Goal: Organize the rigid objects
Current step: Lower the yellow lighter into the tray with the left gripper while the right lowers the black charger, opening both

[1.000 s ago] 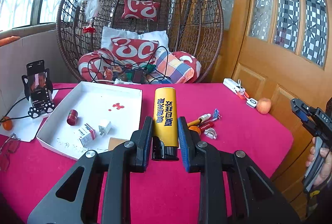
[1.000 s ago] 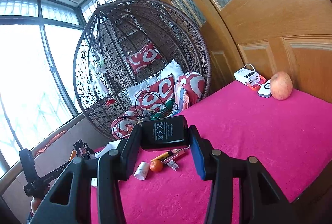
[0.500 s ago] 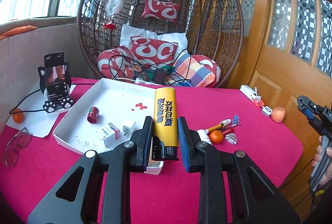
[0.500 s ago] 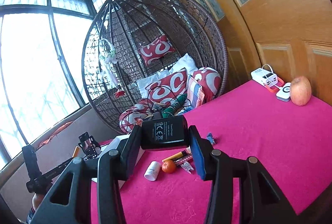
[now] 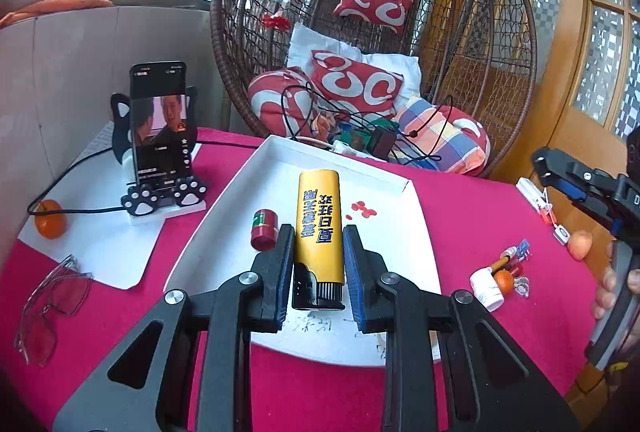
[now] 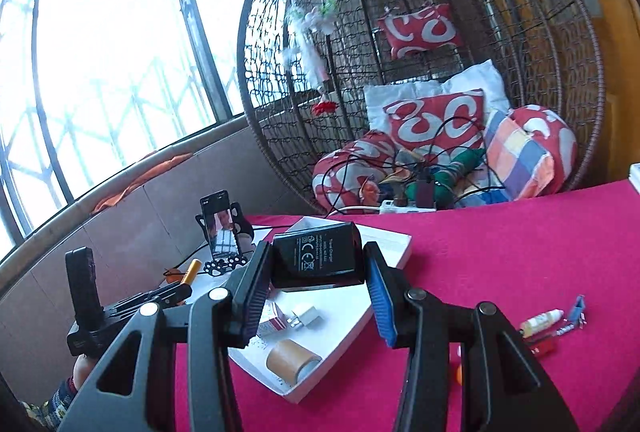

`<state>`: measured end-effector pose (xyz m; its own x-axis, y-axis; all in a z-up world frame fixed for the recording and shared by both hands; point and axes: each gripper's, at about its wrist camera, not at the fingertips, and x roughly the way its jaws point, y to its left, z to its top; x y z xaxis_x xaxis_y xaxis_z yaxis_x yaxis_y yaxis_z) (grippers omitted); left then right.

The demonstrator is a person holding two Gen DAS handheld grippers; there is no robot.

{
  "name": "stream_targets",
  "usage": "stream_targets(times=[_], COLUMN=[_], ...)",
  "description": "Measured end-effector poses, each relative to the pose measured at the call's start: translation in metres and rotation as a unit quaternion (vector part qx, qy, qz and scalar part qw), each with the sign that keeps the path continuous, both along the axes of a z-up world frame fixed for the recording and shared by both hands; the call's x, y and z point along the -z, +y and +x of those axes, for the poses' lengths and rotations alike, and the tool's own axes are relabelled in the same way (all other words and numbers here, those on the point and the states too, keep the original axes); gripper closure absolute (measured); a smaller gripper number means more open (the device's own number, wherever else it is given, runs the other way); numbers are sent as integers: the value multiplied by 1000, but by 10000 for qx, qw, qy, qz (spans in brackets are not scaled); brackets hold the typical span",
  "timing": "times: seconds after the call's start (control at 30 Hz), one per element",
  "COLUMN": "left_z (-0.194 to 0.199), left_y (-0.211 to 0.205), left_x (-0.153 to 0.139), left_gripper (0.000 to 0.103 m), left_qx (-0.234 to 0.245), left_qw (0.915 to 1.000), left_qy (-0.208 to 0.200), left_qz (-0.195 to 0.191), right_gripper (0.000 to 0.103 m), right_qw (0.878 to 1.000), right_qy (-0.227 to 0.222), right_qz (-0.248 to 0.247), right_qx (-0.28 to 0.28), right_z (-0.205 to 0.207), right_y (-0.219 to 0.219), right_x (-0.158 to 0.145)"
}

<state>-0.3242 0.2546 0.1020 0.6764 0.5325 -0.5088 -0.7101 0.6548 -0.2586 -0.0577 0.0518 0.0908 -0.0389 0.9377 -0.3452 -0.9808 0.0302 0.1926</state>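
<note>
Left fingers: your left gripper (image 5: 318, 264) is clamped on the yellow lighter (image 5: 319, 228); both blue pads press its sides near the black cap end.
Yellow lighter: it points away from you, its far end over the white tray (image 5: 400, 232), held above the tray floor.
Right fingers: your right gripper (image 6: 318, 286) is clenched on the black charger (image 6: 318, 259); the blue pads bear on its two sides, label face towards the camera.
Black charger: you hold it in the air over the tray's near corner (image 6: 360, 324).
In the tray: a small red cylinder (image 5: 264, 230) stands just left of the lighter; red petal-like bits (image 5: 362, 208) lie to its right. From the right wrist you also see a small red-and-white box (image 6: 272, 320), a white plug (image 6: 304, 314) beside it, and a brown roll (image 6: 292, 358) near the front edge.
Outside the tray: on the pink cloth (image 5: 480, 216) to your right lies a cluster: a white bottle (image 5: 486, 286), a small orange fruit (image 5: 503, 280), pens (image 5: 514, 254).
Left side: a phone on a paw-shaped stand (image 5: 162, 136) sits on a white sheet, an orange (image 5: 50, 218) near it, and clear glasses (image 5: 52, 298) on the cloth.
Behind: a wicker hanging chair (image 5: 400, 32) with red-and-white cushions.
</note>
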Motion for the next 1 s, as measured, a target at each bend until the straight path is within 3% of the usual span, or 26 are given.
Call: stream_targets(times=[0.17,0.37,0.43,0.47,0.5,0.53,0.57,0.6,0.63,0.7,0.83,1.0], left_z=[33,48,49,49,49,49,51,53,55,58,72,111], left_y=[37,57,56,53,50,46,42,37,34,24,2,-27], left_x=[17,34,39,41,43,44,44,44,43,38,22,-6], left_gripper=[79,77,54,25,10,7,2,2,2,2,1,0], left_qx=[103,112,130,137,129,123,108,87,75,49,-2,74], left_qw=[9994,9977,9972,9972,9973,9975,9975,9974,9973,9977,9989,9993], left_qy=[196,469,484,477,467,468,516,567,599,600,463,241], left_qz=[-258,-485,-559,-566,-549,-509,-473,-441,-410,-300,9,259], right_gripper=[57,57,57,57,57,56,56,48,31,13,13,8], right_qw=[9981,9938,9922,9918,9915,9913,9913,9914,9917,9921,9928,9905], right_qy=[247,456,531,541,549,568,613,662,711,847,1019,1172], right_qz=[-556,-1013,-1121,-1151,-1166,-1172,-1154,-1112,-1048,-883,-444,281], right_qx=[-105,62,129,158,197,206,185,193,215,277,436,669], right_z=[-13,-9,-5,-4,-3,-3,-1,0,2,10,36,90], right_y=[75,122,129,131,132,131,130,128,126,113,74,-12], right_x=[33,67,75,78,80,82,83,83,83,79,57,19])
